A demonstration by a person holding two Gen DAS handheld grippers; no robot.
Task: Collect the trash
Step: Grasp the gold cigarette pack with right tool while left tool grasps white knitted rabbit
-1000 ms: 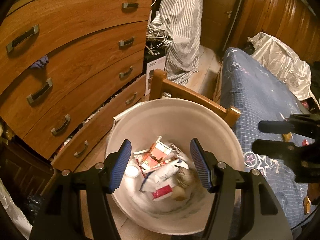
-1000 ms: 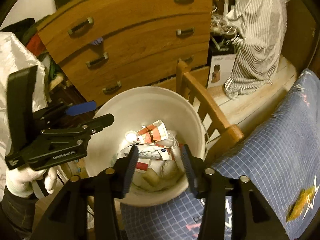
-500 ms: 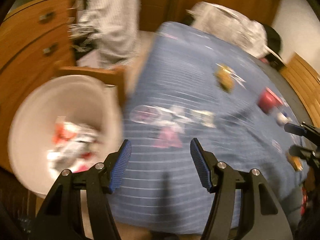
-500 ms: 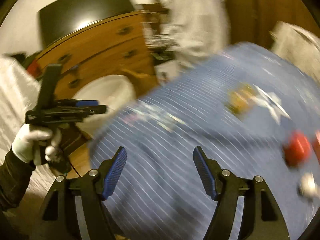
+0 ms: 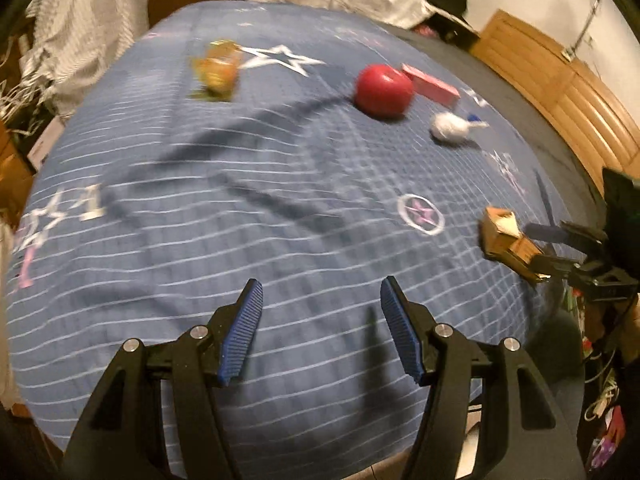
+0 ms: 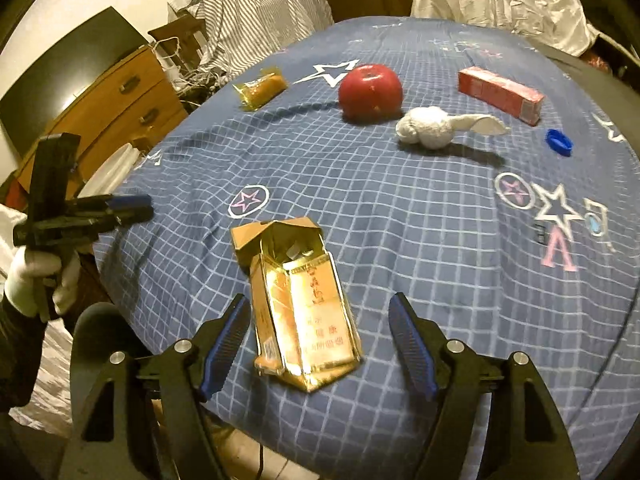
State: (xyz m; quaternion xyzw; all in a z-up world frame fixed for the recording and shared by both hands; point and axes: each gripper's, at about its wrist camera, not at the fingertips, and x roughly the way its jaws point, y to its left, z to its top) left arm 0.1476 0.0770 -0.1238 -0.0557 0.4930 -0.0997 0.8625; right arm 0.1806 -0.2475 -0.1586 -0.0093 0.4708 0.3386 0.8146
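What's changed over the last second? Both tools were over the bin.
Both swung from the white bin to the blue bedspread. The right tool, jaws just opened wider, now straddles the gold carton without gripping. The left tool is empty, its gap unchanged.

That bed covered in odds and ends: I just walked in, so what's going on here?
A person is clearing trash off the bed with two handheld grippers. The right gripper, jaws just opening, straddles an opened gold carton without gripping it. The left gripper hovers open and empty. A red apple, red box and tissue wad remain.
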